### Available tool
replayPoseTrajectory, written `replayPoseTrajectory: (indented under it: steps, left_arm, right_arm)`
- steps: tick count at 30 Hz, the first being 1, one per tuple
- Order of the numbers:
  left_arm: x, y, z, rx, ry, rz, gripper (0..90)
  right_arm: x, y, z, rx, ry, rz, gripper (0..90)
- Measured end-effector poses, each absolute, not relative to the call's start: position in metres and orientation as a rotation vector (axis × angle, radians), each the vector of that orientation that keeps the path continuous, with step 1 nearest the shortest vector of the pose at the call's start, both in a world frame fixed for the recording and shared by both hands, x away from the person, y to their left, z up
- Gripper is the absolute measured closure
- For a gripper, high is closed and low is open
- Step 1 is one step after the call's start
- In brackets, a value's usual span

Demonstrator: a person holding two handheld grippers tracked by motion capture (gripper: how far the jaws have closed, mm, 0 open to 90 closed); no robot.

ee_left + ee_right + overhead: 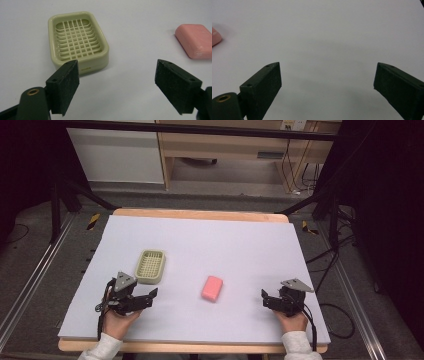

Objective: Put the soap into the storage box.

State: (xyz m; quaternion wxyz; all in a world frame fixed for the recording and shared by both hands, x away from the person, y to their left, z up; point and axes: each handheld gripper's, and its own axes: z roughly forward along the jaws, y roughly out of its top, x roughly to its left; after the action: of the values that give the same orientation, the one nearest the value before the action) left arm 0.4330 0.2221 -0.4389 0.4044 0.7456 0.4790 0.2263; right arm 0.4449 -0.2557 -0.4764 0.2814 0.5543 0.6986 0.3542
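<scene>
Nearest, the left gripper and right gripper rested low by the table's front edge, jaws spread wide and empty, seemingly poised to start. Beyond, the soap lay between them; farther left sat the dish, probably its destination.

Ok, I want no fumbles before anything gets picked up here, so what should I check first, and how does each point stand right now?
1. Left gripper open: ok, jaws wide apart, nothing between them.
2. Right gripper open: ok, jaws wide apart, nothing between them.
3. Pink rectangular soap bar free to grasp: ok, it lies flat on the lilac table cover, apart from everything.
4. Pale green plastic soap dish with a grid floor free: ok, nothing lies in it.
5. Dish upright: ok, opening faces up.
6. Soap slippery or wet: cannot tell.
</scene>
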Motion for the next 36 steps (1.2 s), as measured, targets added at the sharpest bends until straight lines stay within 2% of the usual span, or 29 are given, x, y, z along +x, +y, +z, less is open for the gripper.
replayPoseTrajectory:
  steps: [19,36]
  left_arm:
    - [0.438,0.207,-0.410,1.893,1.148,0.581,17.6]
    - [0.450,0.165,-0.397,1.899,1.089,0.544,17.4]
  right_arm:
    - [0.444,-0.255,-0.475,1.480,1.856,0.948,8.2]
    - [0.444,-0.255,-0.473,1.483,1.841,0.961,8.2]
